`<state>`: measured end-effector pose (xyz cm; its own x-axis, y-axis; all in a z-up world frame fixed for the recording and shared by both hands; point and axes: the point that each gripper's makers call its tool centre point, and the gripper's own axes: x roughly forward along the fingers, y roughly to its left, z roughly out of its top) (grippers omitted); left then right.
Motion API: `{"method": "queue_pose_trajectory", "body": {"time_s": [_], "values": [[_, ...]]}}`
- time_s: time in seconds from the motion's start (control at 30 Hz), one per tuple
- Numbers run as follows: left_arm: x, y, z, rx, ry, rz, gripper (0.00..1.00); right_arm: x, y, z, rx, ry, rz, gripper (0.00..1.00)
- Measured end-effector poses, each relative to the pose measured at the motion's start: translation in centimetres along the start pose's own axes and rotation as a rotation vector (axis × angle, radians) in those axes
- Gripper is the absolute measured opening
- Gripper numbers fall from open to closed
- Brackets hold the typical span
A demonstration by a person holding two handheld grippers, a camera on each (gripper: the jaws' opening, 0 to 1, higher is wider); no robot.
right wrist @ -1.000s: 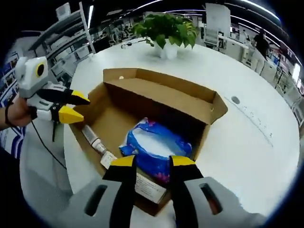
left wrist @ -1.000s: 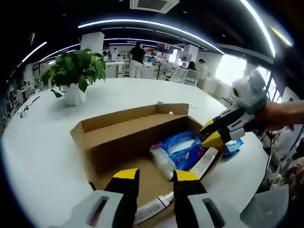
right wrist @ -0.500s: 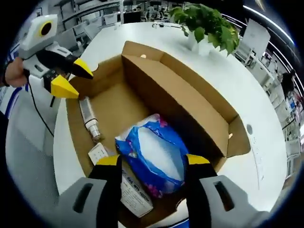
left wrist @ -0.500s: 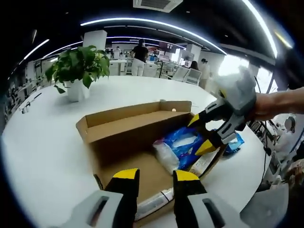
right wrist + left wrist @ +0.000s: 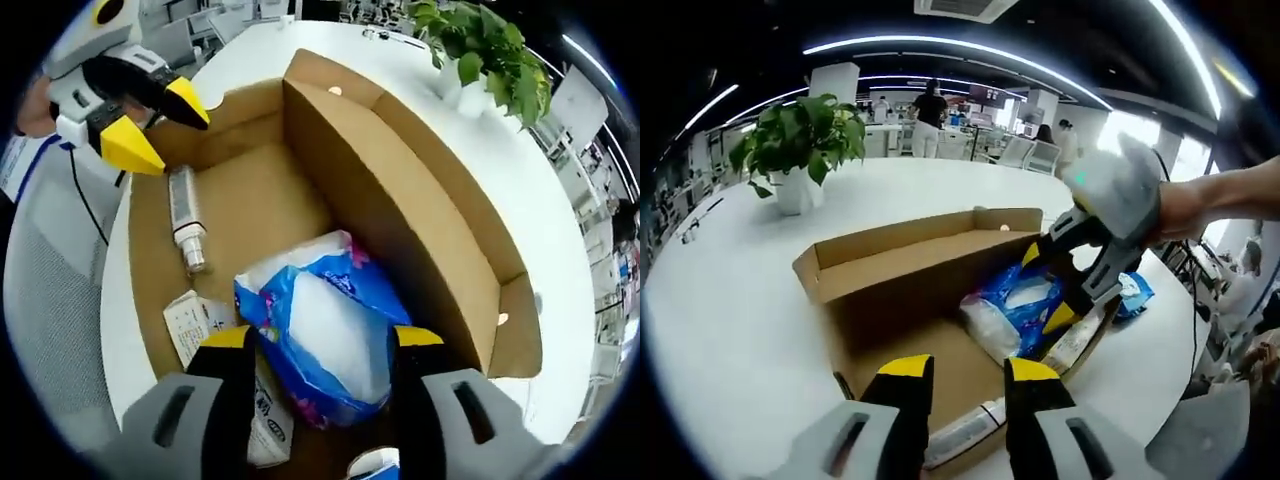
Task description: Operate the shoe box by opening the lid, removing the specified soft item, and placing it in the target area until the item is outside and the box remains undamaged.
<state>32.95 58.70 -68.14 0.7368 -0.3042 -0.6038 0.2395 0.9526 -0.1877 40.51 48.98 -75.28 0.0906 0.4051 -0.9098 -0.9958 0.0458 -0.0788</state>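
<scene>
Shoe box (image 5: 400, 200): plain brown cardboard, matt, smooth-faced, cut edges showing a paler core.
Soft pack (image 5: 325, 335) inside the box: thin plastic film, blue and white, glossy and crinkled, catching highlights.
Tube (image 5: 184, 218) on the box floor beside the pack: smooth, grey-white body with a slight sheen; material cannot be told.
Flat carton (image 5: 200, 325) at the box's near wall: printed paper or card, white, matt.
Table (image 5: 730, 300) under the box: white, smooth, faintly reflective.
Left gripper (image 5: 968, 375) and right gripper (image 5: 320, 340): tips in yellow hard plastic, semi-gloss; bodies grey moulded plastic, matt.
Plant pot (image 5: 793, 193) beyond the box: white, smooth.
</scene>
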Motion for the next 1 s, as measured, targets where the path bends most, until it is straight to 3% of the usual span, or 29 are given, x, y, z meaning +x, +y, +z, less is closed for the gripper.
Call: {"method": "queue_pose_trajectory", "body": {"time_s": [0.5,0.77,1.0], "values": [[-0.1,0.7,-0.5,-0.013,0.009,0.016,0.28,2.8,0.5,-0.8,-0.108,0.075,0.026,0.49],[0.1,0.7,-0.7,-0.02,0.016,0.018,0.28,1.9,0.7,-0.8,-0.139,0.066,0.021,0.44],[0.2,1.0,-0.4,-0.021,0.009,0.023,0.28,-0.5,0.3,-0.7,-0.187,0.013,0.016,0.41]]}}
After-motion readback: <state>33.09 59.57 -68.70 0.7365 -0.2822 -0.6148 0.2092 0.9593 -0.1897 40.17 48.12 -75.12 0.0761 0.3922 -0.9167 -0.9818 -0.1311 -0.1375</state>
